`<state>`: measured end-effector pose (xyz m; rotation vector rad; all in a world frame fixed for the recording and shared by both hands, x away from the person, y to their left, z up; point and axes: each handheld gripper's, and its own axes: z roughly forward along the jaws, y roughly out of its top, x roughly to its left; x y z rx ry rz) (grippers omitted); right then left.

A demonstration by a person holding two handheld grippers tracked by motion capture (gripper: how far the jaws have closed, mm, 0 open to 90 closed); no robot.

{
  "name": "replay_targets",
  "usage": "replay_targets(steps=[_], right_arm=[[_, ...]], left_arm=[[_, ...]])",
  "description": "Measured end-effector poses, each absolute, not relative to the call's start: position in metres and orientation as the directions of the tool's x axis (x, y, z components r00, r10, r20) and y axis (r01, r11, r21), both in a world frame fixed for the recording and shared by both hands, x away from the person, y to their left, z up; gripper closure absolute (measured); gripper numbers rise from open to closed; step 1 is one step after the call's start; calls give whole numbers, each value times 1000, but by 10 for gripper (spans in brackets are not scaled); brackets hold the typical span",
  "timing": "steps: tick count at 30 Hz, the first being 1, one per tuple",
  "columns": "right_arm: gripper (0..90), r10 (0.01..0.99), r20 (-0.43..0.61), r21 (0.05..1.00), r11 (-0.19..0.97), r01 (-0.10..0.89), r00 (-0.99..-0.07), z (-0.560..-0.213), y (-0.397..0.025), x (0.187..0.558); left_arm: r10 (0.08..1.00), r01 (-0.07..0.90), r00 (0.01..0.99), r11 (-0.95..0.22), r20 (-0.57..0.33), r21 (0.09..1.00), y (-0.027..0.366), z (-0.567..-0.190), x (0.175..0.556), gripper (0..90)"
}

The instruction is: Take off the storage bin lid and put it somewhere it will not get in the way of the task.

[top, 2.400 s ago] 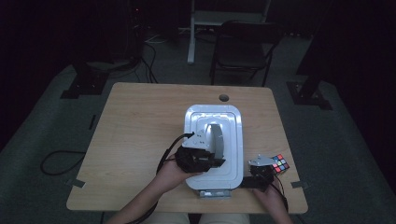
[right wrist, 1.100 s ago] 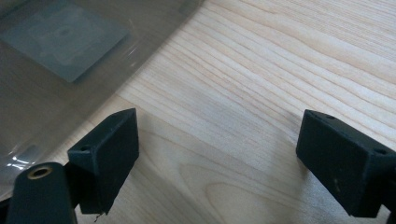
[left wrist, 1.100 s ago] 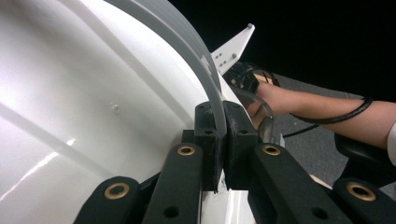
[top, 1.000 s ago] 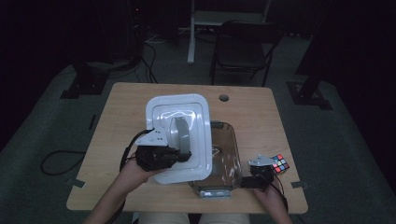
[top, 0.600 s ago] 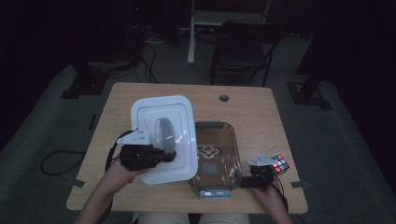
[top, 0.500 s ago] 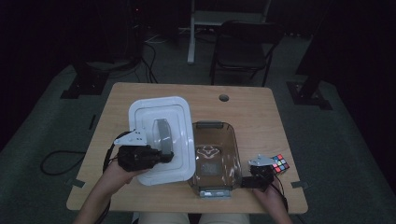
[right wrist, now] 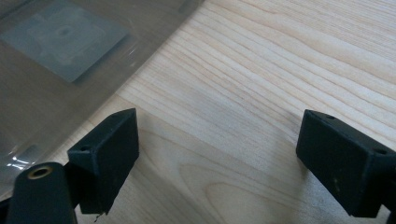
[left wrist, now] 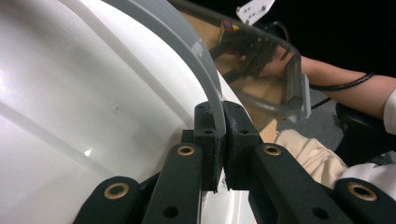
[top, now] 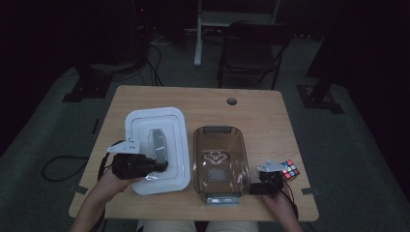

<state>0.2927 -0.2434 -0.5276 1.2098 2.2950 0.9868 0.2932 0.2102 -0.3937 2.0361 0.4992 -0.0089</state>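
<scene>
Left gripper view: tongs (left wrist: 221, 140) pinch handle (left wrist: 187, 44)

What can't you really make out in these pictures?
- High view: the left tool tips, too small and dim against the white lid.
- Left gripper view: the lid's outline, cut off by the frame edges.
- High view: the puzzle cube, partly hidden behind the right tool.

white lid (top: 155, 149) with grey handle (top: 157, 146), clear smoky container (top: 220, 158), multicoloured cube (top: 289, 169)
</scene>
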Motion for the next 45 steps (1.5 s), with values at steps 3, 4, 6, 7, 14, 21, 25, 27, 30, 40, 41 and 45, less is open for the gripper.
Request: replay_targets(steps=[3, 4, 6, 7, 14, 21, 25, 27, 30, 40, 41, 45], right_arm=[[130, 824, 4, 724, 388, 570, -566, -528, -243, 293], [130, 824, 4, 724, 388, 570, -566, -528, -243, 293], [130, 824, 4, 724, 388, 570, -566, -528, -243, 293], [130, 824, 3, 724, 389, 569, -567, -528, -243, 293], [130, 824, 4, 724, 389, 570, -567, -528, -243, 293], [130, 824, 3, 724, 389, 570, -567, -528, -243, 293], [130, 824, 4, 724, 389, 570, -566, -528, -243, 293], [130, 824, 4, 724, 388, 570, -566, -528, -243, 293], [130, 824, 4, 724, 388, 570, -567, -528, -243, 293], [130, 824, 4, 724, 388, 570, -566, -528, -243, 293], [130, 824, 4, 724, 389, 570, -566, -528, -243, 293], [130, 824, 4, 724, 388, 570, -566, -528, -243, 293]], left_arm=[[333, 361, 914, -414, -231, 835, 211, -402, 297, 863], [328, 377, 911, -416, -250, 827, 211, -411, 302, 862], [332, 396, 905, -424, -267, 815, 211, -421, 307, 863], [334, 405, 901, -426, -276, 809, 210, -425, 309, 862], [319, 444, 890, -445, -325, 778, 202, -450, 321, 861], [311, 460, 885, -470, -347, 753, 194, -464, 331, 859], [307, 473, 879, -466, -365, 747, 193, -471, 337, 858], [309, 478, 877, -476, -369, 738, 191, -475, 339, 858], [307, 488, 872, -482, -381, 728, 189, -479, 343, 856], [307, 529, 848, -477, -431, 702, 189, -494, 351, 839], [307, 536, 844, -477, -439, 696, 188, -495, 352, 836], [322, 545, 838, -485, -440, 684, 186, -497, 354, 817]])
